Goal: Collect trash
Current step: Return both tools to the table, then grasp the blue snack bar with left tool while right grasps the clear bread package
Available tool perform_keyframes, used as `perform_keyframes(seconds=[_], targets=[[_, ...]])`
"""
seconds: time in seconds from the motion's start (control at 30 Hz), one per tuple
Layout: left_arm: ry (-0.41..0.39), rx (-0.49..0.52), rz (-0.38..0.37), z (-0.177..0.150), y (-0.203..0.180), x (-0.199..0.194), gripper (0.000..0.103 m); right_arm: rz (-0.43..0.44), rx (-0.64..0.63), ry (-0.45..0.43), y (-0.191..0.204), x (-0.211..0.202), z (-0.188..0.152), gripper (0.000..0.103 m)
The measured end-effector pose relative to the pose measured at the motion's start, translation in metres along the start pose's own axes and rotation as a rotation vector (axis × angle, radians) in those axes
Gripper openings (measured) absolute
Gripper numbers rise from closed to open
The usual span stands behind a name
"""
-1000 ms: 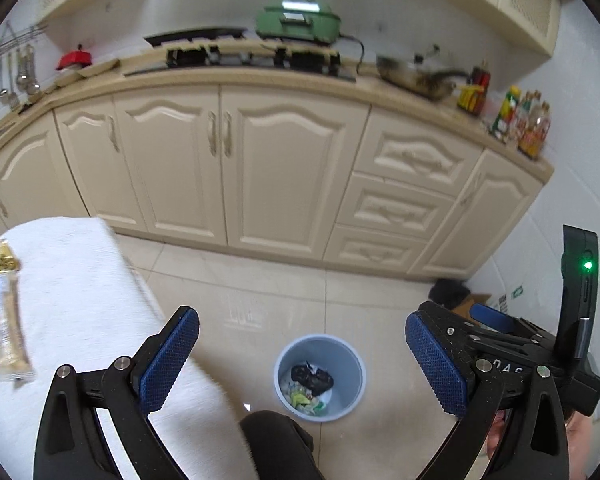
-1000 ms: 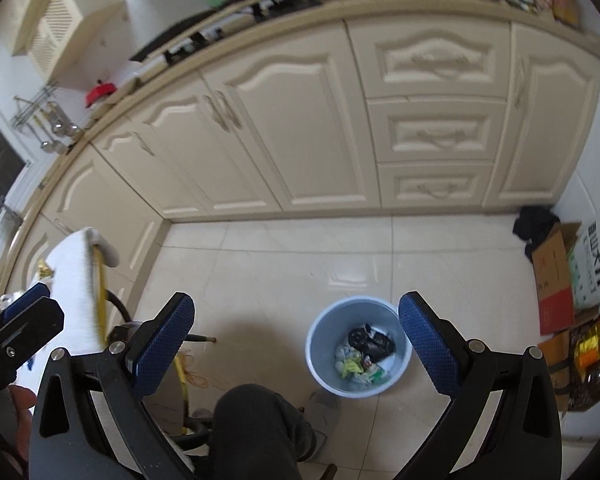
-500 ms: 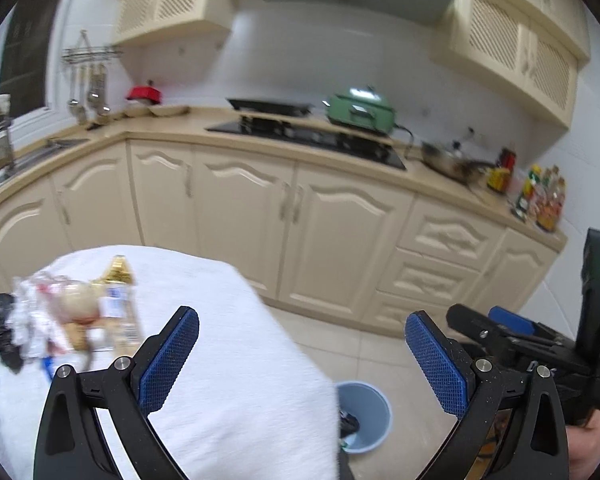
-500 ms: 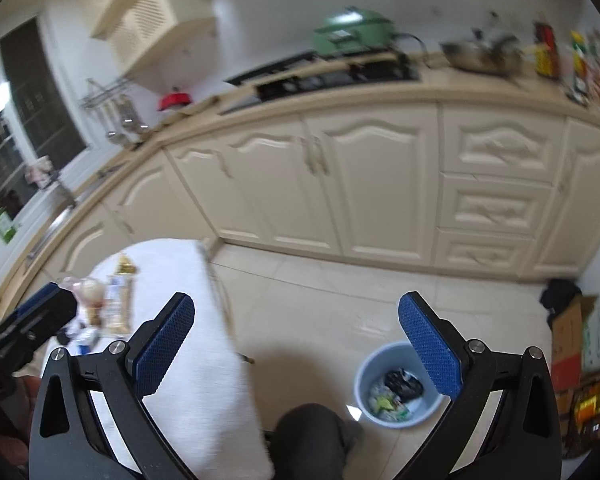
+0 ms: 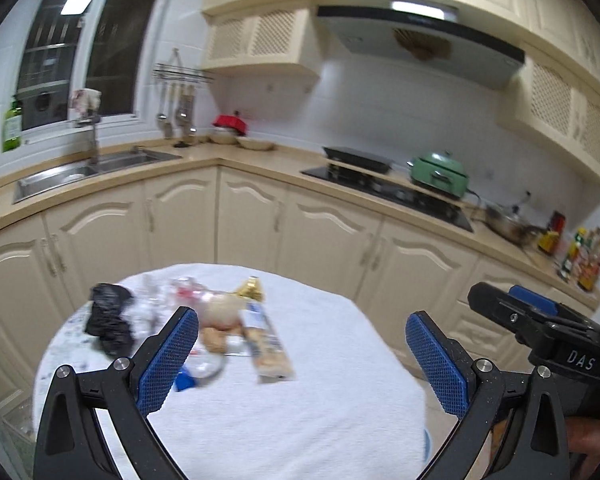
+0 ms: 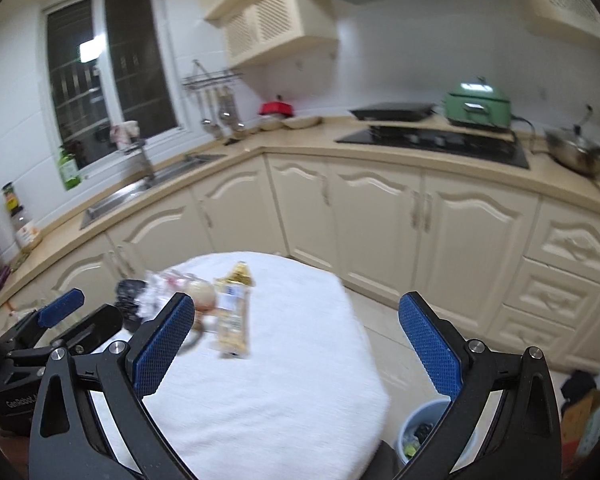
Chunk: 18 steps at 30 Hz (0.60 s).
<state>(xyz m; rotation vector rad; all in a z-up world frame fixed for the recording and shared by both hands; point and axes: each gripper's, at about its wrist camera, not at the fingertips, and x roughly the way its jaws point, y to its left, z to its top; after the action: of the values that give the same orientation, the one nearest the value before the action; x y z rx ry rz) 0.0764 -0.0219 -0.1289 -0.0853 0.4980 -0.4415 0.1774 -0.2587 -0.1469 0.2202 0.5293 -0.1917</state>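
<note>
Both grippers' jaws spread, empty; trash clusters left of the wrapper, risking grabbing several pieces.

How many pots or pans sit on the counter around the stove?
3: a black pan behind the hob, a green pot to its right, a steel wok further right. Others may be hidden.

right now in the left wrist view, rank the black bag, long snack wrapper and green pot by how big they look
1. green pot, though it stands farther away
2. black bag and long snack wrapper: about alike, too close to rank
</note>
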Motion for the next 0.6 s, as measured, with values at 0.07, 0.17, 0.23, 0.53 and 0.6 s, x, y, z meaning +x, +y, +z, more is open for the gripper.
perform_keyframes(seconds=[0.07,0.17,0.23,0.53,0.6], targets=[[-0.01,-0.016,0.021,-0.005,0.006,-0.013,0.102,0.022,-0.023,-0.008,0.015,0.002,0.001,0.103],[-0.023,-0.034,0.052,-0.01,0.013,-0.026,0.102,0.06,-0.06,-0.012,0.037,0.006,0.002,0.103],[-0.028,-0.042,0.081,-0.018,0.023,-0.039,0.102,0.094,-0.079,-0.005,0.048,0.01,-0.001,0.103],[0.046,-0.103,0.18,-0.029,0.054,-0.026,0.102,0.12,-0.135,0.114,0.082,0.067,-0.014,0.103],[0.058,-0.121,0.193,-0.019,0.061,-0.014,0.102,0.112,-0.151,0.142,0.088,0.082,-0.017,0.103]])
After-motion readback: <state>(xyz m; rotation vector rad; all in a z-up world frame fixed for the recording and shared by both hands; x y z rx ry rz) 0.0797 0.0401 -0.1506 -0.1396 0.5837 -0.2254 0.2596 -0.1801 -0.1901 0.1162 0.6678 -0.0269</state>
